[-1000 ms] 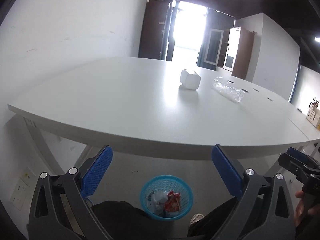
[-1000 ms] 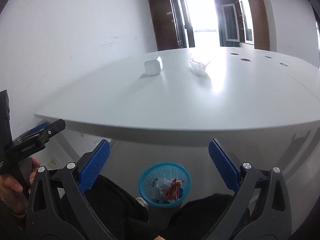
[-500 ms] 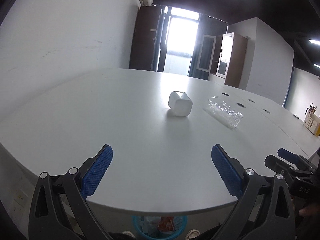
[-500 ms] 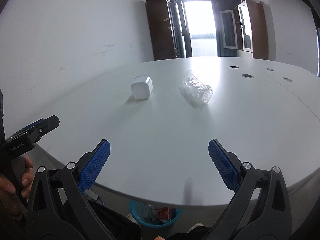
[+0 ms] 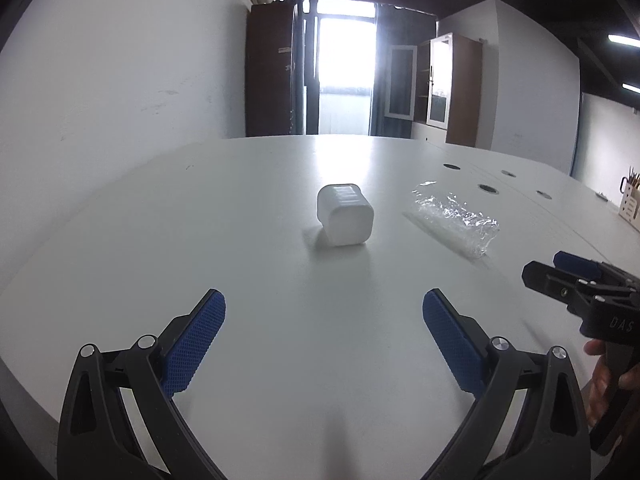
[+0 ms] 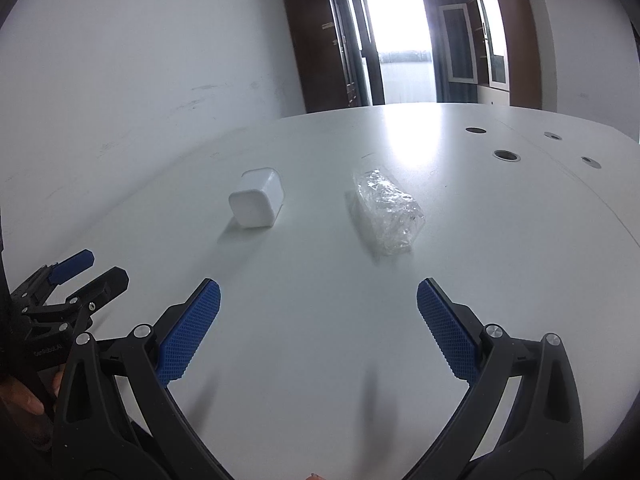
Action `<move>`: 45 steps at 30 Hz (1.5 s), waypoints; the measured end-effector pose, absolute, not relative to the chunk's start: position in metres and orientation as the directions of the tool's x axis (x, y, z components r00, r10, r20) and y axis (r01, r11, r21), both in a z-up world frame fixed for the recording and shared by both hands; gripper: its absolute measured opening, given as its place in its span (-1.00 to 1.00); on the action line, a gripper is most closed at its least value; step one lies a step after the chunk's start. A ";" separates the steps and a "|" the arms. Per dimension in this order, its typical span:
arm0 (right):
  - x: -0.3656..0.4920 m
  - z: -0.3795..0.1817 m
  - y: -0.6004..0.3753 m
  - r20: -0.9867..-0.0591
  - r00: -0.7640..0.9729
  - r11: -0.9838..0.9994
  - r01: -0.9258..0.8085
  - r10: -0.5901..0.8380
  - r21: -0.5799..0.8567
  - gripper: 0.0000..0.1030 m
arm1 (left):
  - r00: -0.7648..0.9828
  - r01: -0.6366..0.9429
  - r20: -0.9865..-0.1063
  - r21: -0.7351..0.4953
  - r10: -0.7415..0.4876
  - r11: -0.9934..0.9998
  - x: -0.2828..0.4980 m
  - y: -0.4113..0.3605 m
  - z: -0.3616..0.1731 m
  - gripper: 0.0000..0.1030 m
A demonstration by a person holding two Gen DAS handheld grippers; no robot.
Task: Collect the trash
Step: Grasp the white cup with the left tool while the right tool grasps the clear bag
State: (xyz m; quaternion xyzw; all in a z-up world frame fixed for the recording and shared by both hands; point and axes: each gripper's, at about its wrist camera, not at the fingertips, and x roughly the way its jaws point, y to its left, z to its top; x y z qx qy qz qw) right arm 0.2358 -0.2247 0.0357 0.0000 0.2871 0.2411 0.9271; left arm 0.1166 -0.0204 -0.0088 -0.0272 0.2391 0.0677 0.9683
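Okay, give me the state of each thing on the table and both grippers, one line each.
White plastic cup: tipped on its side.
Clear plastic wrapper: crumpled, lying flat.
Left gripper: open, empty, above the white table.
Right gripper: open, empty.

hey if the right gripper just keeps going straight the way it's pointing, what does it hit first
Probably the crumpled clear plastic wrapper. The right gripper is open over the white table, and the wrapper lies ahead, slightly right of centre. The white cup sits off to the left. Height above the table is unclear.
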 end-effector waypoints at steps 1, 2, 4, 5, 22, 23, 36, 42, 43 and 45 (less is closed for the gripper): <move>0.242 0.038 -0.224 -0.537 0.718 0.885 -0.446 0.443 0.134 0.83 | 0.875 -0.137 -0.472 -0.023 0.109 0.990 0.120 -0.019 -0.008 0.89; 0.246 0.039 -0.224 -0.543 0.715 0.886 -0.446 0.440 0.130 0.83 | 0.871 -0.133 -0.479 -0.025 0.105 0.991 0.124 -0.017 -0.007 0.89; 0.258 0.042 -0.224 -0.555 0.705 0.883 -0.451 0.442 0.130 0.83 | 0.864 -0.134 -0.492 -0.021 0.106 0.991 0.133 -0.014 -0.006 0.89; 0.265 0.044 -0.222 -0.563 0.701 0.883 -0.452 0.438 0.125 0.83 | 0.862 -0.136 -0.495 -0.021 0.108 0.991 0.139 -0.013 -0.005 0.89; 0.361 0.038 -0.206 -0.668 0.630 0.880 -0.468 0.395 0.079 0.83 | 0.778 -0.158 -0.626 -0.122 0.047 0.980 0.248 -0.003 -0.009 0.88; 0.366 0.038 -0.203 -0.674 0.623 0.874 -0.482 0.397 0.069 0.83 | 0.770 -0.157 -0.637 -0.133 0.037 0.979 0.255 -0.003 -0.010 0.88; 0.421 0.024 -0.192 -0.738 0.539 0.832 -0.551 0.406 0.056 0.62 | 0.714 -0.132 -0.700 -0.156 -0.016 0.979 0.316 0.003 -0.023 0.86; 0.421 0.022 -0.192 -0.734 0.538 0.826 -0.561 0.413 0.053 0.49 | 0.689 -0.119 -0.724 -0.150 -0.027 0.982 0.329 0.005 -0.030 0.59; 0.421 0.021 -0.193 -0.736 0.537 0.828 -0.558 0.412 0.056 0.42 | 0.687 -0.107 -0.724 -0.178 -0.057 0.978 0.328 0.006 -0.030 0.59; 0.421 0.020 -0.192 -0.737 0.541 0.831 -0.554 0.405 0.049 0.36 | 0.697 -0.101 -0.715 -0.162 -0.047 0.982 0.325 0.004 -0.027 0.59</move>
